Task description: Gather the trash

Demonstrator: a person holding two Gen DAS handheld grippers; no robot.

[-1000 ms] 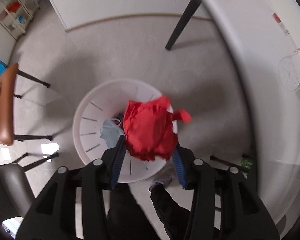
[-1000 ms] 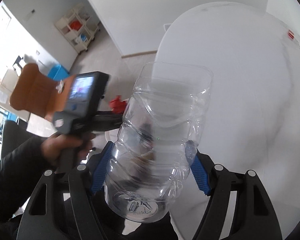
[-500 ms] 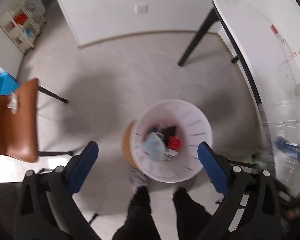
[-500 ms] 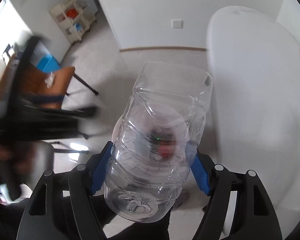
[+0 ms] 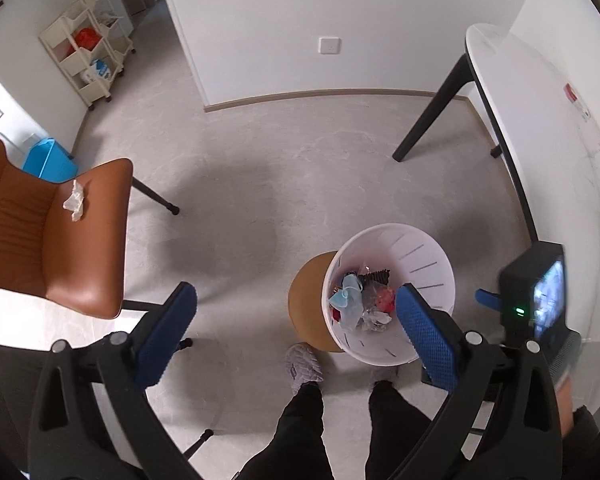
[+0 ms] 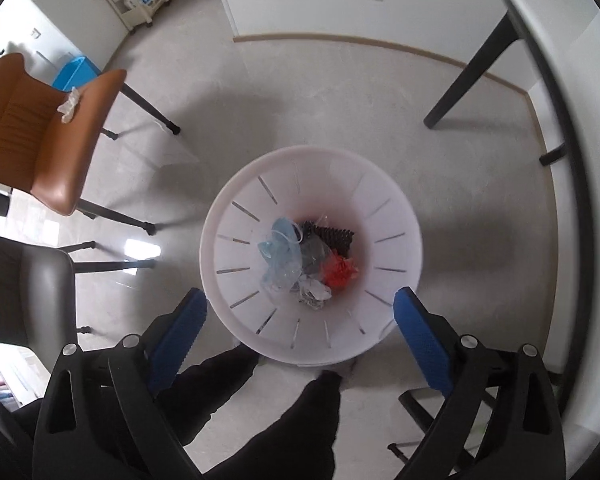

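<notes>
Both tools stand empty: the left gripper [image 5: 296, 312] has its blue pads spread wide with nothing between them, and the right gripper [image 6: 300, 320] is likewise parted, hanging directly above the white bin [image 6: 236, 200]. The bin sits on the floor in front of the person's feet and already holds a small heap — a pale blue mask [image 6: 280, 256], a red scrap [image 6: 340, 272], some clear crumpled plastic and a dark item. One piece of trash remains visible outside it: a crumpled white tissue [image 5: 74, 201] lying on the seat of the brown chair [image 5: 52, 248]. From the left wrist view the tissue lies up and to the left of the tool, with the bin off to the right; from the right wrist view the chair and tissue [image 6: 69, 105] sit far to the left, well apart from the bin. Judgement: the left gripper is the nearer one and should take it. The tissue's long axis runs roughly front to back along the seat, so the pads would best close across its narrow width. The white table [image 5: 548, 128] stands to the right.
</notes>
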